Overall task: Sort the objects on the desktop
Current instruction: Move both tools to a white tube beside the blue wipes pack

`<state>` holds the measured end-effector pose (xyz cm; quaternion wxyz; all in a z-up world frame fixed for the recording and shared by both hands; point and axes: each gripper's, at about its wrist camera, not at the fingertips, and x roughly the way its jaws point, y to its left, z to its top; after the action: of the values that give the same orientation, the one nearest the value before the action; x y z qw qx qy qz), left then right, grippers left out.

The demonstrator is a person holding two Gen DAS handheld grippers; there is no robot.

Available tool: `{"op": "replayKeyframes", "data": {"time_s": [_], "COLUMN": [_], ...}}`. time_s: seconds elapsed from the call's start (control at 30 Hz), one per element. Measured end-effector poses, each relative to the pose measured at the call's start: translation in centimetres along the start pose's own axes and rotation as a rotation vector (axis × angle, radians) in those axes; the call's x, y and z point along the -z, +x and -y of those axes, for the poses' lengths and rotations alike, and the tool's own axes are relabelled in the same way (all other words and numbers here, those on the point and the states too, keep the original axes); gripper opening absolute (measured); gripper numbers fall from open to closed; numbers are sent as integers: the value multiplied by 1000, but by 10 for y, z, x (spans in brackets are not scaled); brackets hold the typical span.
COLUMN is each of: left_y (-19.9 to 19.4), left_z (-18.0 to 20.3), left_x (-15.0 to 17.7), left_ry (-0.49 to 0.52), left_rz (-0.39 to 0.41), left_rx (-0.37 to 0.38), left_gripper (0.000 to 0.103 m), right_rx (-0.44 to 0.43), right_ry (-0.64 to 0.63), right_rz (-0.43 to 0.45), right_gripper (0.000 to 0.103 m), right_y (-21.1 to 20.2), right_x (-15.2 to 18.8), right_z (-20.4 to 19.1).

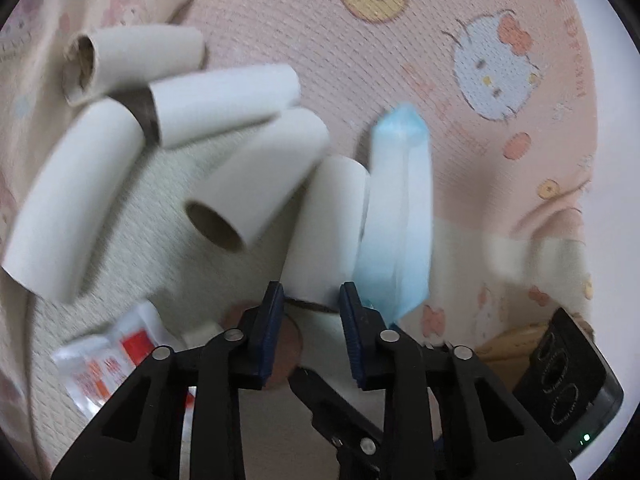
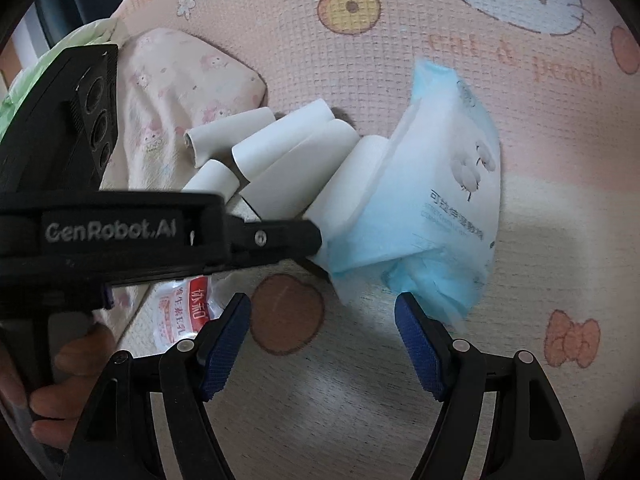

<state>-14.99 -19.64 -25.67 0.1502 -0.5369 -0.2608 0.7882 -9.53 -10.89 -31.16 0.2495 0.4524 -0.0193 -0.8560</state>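
The cartoon-print mat [image 2: 400,40] carries everything. Mid-mat, the blue-and-white cotton-pad packet [image 2: 436,184] stands tilted against a white paper roll [image 1: 324,236], probably propped there for sorting. The left gripper [image 1: 311,304] has its jaws apart around that roll's near end, though contact is unclear; the right gripper [image 2: 323,320] hangs wide apart, empty. The cardboard tubes [image 1: 168,132] pile toward the mat's left edge, blurred; a red-printed sachet [image 1: 108,364] is half hidden.

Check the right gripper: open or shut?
Open. The right gripper has blue pads spread wide with bare mat between them, just short of the blue-and-white packet.
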Motion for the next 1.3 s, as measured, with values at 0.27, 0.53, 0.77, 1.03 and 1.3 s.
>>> {"op": "replayKeyframes", "data": {"time_s": [0.27, 0.53, 0.77, 1.03, 1.3], "left_y": [9, -5, -2, 27, 26], "left_z": [-1, -13, 2, 8, -1], "left_x": [7, -4, -15, -28, -13], "left_ry": [-65, -164, -72, -16, -65], "left_rz": [-61, -25, 30, -51, -76], "left_rx": [91, 129, 22, -4, 65], "left_gripper": [23, 49, 49, 40, 40], "right_rx": [40, 40, 20, 15, -22], "right_ry": [-12, -14, 11, 28, 2], "right_rz": [22, 8, -7, -10, 4], "right_gripper": [59, 55, 55, 55, 48], "right_y": [-10, -6, -4, 0, 1], "right_x": [6, 2, -8, -12, -12], "right_z": [6, 11, 8, 14, 11]}}
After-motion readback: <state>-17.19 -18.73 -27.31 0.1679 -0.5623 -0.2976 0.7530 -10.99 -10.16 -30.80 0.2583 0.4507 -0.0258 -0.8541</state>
